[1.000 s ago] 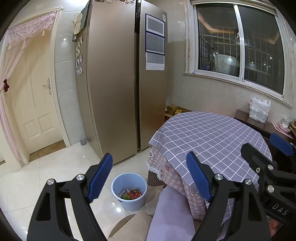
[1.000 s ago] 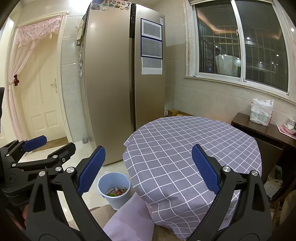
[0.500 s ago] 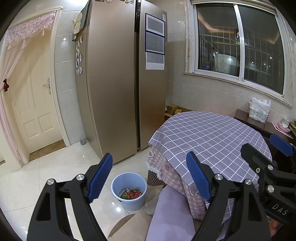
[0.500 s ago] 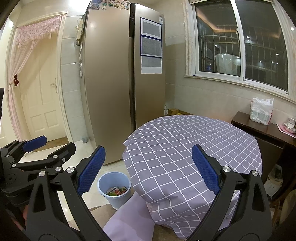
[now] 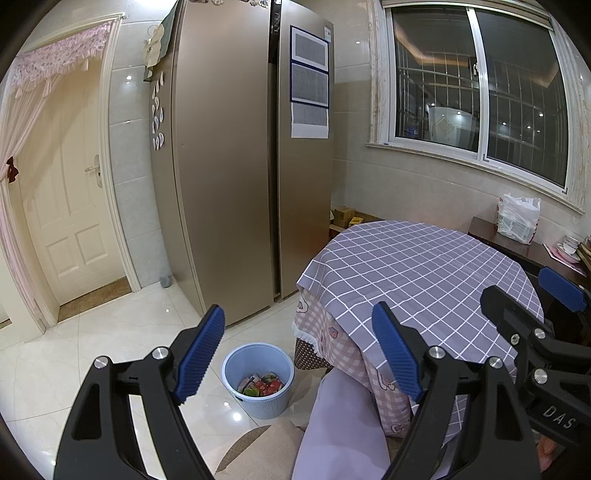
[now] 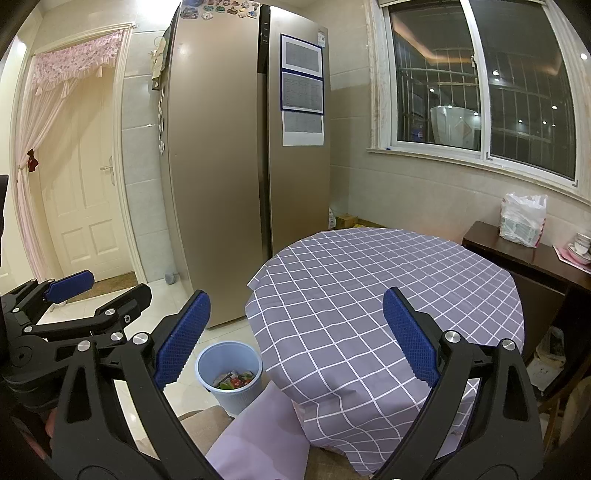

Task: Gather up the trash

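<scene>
White floor tiles (image 5: 122,343) gleam under the kitchen lights, running from a cream panelled door (image 5: 70,221) hung with a pink lace curtain (image 5: 51,62) to a tall bronze two-door refrigerator (image 5: 236,166). Printed sheets (image 5: 309,81) are stuck on its right door, and magnets (image 6: 221,7) line its top edge in the right wrist view. A barred window (image 5: 476,85) shows darkness outside.

A round table (image 5: 417,273) wears a purple cloth with a white grid, laid over a pink patterned cloth that hangs at its near left edge. Its top is bare. Beyond the far right edge stands a dark wooden sideboard (image 6: 524,251) carrying a white plastic bag (image 6: 522,219) and stacked cups and saucers (image 6: 581,245).

On the floor just beside the table's near left edge, between it and the refrigerator, stands a light blue plastic bin (image 5: 258,376). Colourful trash (image 5: 264,386), wrappers in red and green, lies in its bottom.

The left gripper (image 5: 299,354) hangs above the floor with its blue-padded fingers (image 5: 201,349) spread wide and nothing between them; the bin shows in the gap. The right gripper (image 6: 295,336) hangs over the table's near edge, its fingers (image 6: 410,336) equally wide and empty. Each gripper appears at the margin of the other's view. A lilac cushion on a beige seat (image 6: 258,439) sits below both, near the bin.
</scene>
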Demonstrator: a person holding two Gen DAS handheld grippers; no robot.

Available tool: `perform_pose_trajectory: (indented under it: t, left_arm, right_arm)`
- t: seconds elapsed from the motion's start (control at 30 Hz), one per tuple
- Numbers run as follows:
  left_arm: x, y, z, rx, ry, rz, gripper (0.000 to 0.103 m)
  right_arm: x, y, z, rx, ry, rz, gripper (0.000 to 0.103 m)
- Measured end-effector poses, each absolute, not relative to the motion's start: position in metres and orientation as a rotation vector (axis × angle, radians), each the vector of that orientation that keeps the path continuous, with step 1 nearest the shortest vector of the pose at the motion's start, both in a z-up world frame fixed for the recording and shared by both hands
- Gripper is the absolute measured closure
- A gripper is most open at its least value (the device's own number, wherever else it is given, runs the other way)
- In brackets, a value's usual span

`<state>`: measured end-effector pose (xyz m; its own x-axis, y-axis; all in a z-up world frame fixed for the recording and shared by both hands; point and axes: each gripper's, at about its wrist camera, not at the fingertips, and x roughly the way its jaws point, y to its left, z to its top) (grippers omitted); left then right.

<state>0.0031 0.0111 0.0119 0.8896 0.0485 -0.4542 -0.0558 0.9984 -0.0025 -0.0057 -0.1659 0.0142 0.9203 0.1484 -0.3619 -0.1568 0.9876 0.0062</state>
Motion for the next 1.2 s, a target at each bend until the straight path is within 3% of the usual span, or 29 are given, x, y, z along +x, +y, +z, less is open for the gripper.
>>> perform_pose_trajectory:
  t: [1.2]
  left_arm:
    - [0.013, 0.008, 0.001, -0.033, 0.513, 0.044, 0.023]
  right_arm:
    - [0.004, -0.164, 0.011, -0.029, 0.406, 0.155, 0.010]
